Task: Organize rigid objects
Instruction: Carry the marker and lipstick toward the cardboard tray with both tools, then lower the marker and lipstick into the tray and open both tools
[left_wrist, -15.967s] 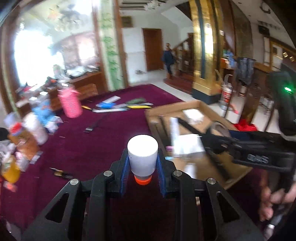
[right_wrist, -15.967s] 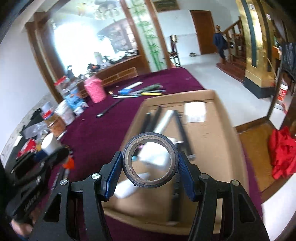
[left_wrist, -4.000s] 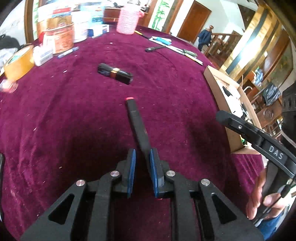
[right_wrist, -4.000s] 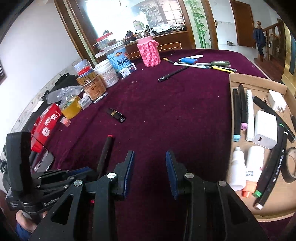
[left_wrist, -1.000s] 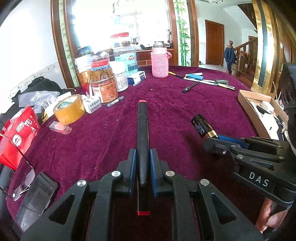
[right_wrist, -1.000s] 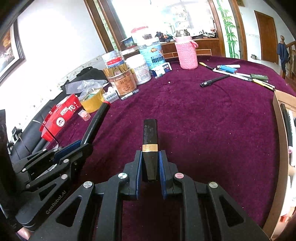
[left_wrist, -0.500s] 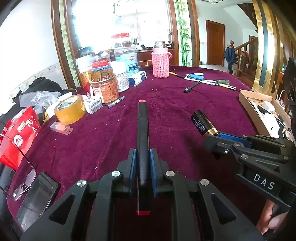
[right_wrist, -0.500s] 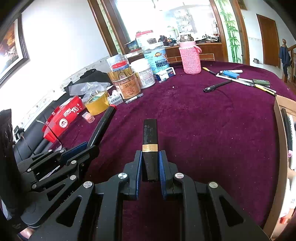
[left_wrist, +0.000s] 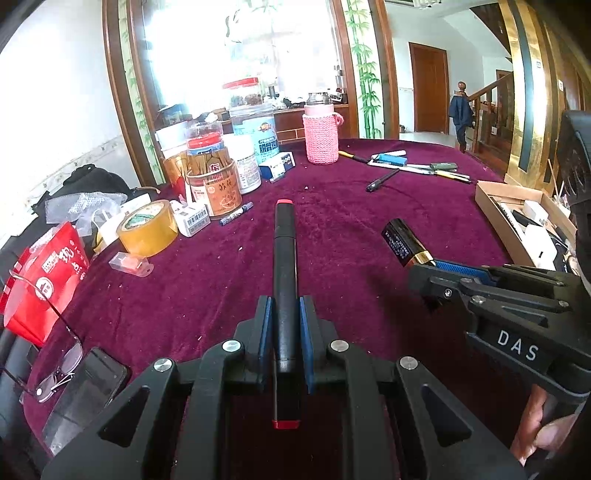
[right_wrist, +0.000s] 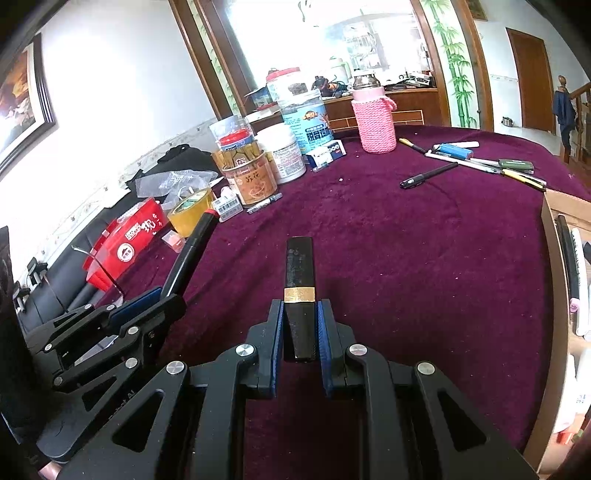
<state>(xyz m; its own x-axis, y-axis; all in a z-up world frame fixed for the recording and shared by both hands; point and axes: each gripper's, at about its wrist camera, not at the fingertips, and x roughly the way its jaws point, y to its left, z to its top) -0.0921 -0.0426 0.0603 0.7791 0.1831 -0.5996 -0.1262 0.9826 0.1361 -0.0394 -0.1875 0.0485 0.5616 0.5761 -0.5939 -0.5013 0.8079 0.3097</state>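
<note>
In the left wrist view, the left gripper (left_wrist: 284, 343) was clenched on a black marker (left_wrist: 283, 280) with red caps at both ends, the blue pads pressing its barrel from either side; the marker pointed straight ahead, held clear above the maroon tablecloth (left_wrist: 332, 206); to the right, the right gripper (left_wrist: 436, 267) grasped a black lipstick tube (left_wrist: 400, 240) with a gold band, tilted up and to the left; a cardboard box (left_wrist: 491, 199) sat at the table's right edge with pens and white items inside; on the left lay a roll of yellow tape (left_wrist: 147, 230), a red packet (left_wrist: 44, 280), glasses (left_wrist: 55, 373) and a phone (left_wrist: 85, 395); jars (left_wrist: 214, 184) and a pink knitted bottle cover (left_wrist: 320, 138) stood further back.

In the right wrist view, the right gripper (right_wrist: 300, 332) held the lipstick tube (right_wrist: 300, 288) just below its gold band, upright along the fingers and off the cloth (right_wrist: 424, 258); the left gripper (right_wrist: 147, 302) appeared at lower left, gripping the marker (right_wrist: 192, 247), which slanted up to the right; a black pen (right_wrist: 428, 175) lay alone on the cloth, near a row of pens (right_wrist: 487, 158) beyond it; the box's rim (right_wrist: 550, 236) showed at far right.
</note>
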